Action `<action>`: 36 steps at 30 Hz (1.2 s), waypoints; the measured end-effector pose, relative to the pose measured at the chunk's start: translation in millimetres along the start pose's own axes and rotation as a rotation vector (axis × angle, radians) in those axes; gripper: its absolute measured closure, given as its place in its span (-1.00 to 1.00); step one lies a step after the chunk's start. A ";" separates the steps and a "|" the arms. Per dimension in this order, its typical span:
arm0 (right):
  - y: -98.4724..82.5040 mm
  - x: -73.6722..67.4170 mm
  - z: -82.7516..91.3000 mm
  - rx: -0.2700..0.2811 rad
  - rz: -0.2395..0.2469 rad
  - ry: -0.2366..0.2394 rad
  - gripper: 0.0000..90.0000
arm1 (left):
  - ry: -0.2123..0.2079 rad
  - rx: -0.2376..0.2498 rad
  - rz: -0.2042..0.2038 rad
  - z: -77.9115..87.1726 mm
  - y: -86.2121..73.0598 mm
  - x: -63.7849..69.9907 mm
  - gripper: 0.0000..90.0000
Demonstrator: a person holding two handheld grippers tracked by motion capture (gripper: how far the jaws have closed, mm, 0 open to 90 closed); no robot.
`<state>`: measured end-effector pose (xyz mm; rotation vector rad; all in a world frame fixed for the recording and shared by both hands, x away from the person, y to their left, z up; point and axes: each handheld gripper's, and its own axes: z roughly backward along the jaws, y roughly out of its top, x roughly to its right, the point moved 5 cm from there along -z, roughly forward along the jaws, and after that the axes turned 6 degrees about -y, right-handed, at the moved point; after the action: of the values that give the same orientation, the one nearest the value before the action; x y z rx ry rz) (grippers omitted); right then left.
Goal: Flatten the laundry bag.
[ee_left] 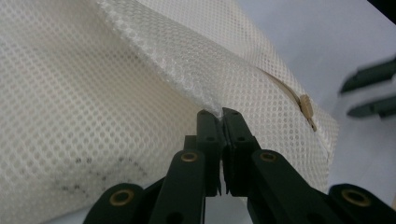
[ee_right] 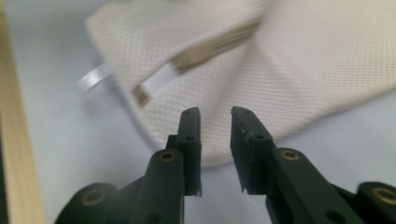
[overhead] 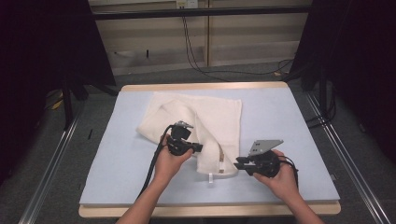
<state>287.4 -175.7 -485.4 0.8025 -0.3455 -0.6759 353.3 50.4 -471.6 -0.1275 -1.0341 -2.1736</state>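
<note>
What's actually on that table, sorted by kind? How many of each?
White mesh laundry bag: 1
Hand-held grippers: 2, the left gripper pinching a fold of the bag's mesh, the right gripper with jaws apart, just short of the bag's corner
Blue table mat: 1
Total: 4

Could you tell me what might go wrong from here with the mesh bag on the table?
1. The left tongs pinch only a thin ridge of the cream mesh laundry bag; lifting could let it slip out or snag the netting.
2. The right tongs stand open beside the bag's zipper end, holding nothing, so the bag would hang from one grip and may unfold.
</note>
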 end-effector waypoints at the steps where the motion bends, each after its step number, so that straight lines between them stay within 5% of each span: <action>1: 0.1 5.2 0.5 0.020 -0.012 -0.009 0.60 | 0.001 -0.004 -0.007 1.4 -3.2 0.4 0.93; 3: 2.4 18.2 -4.3 0.027 -0.016 -0.072 0.46 | -0.005 0.003 -0.001 3.2 -7.8 2.2 0.93; 11: 10.0 39.6 -32.3 -0.043 -0.076 -0.194 0.18 | -0.007 0.004 -0.017 7.6 -17.6 5.5 0.93; 16: 23.1 47.4 -54.3 -0.031 -0.023 -0.153 0.11 | -0.015 0.001 -0.029 9.5 -22.5 7.1 0.93; 19: 28.8 43.9 -70.3 -0.070 0.025 -0.118 0.25 | -0.020 0.006 -0.023 10.7 -24.2 7.5 0.93; 23: 28.2 41.6 -80.7 -0.093 0.017 -0.042 0.98 | -0.018 0.014 -0.026 12.5 -26.2 8.9 0.93; 26: 28.7 43.5 -80.1 -0.102 0.016 -0.054 1.00 | -0.017 0.031 -0.022 12.3 -26.3 10.0 0.93; 27: 28.7 49.5 -78.6 -0.104 0.025 -0.108 1.00 | -0.029 0.035 -0.022 12.2 -26.1 11.6 0.93; 32: 25.7 73.1 -70.8 -0.091 -0.013 -0.208 1.00 | -0.046 0.044 -0.031 8.1 -25.2 21.6 0.93; 33: 24.7 79.0 -68.9 -0.074 -0.058 -0.191 1.00 | -0.047 0.033 -0.043 6.7 -25.4 23.6 0.93; 36: 27.9 77.7 -65.1 -0.048 -0.058 -0.200 0.97 | -0.063 0.029 -0.054 3.8 -26.1 30.0 0.93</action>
<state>390.8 -178.5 -504.4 0.7029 -0.4869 -0.8188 313.6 47.3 -474.6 -0.1572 -1.1154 -2.2148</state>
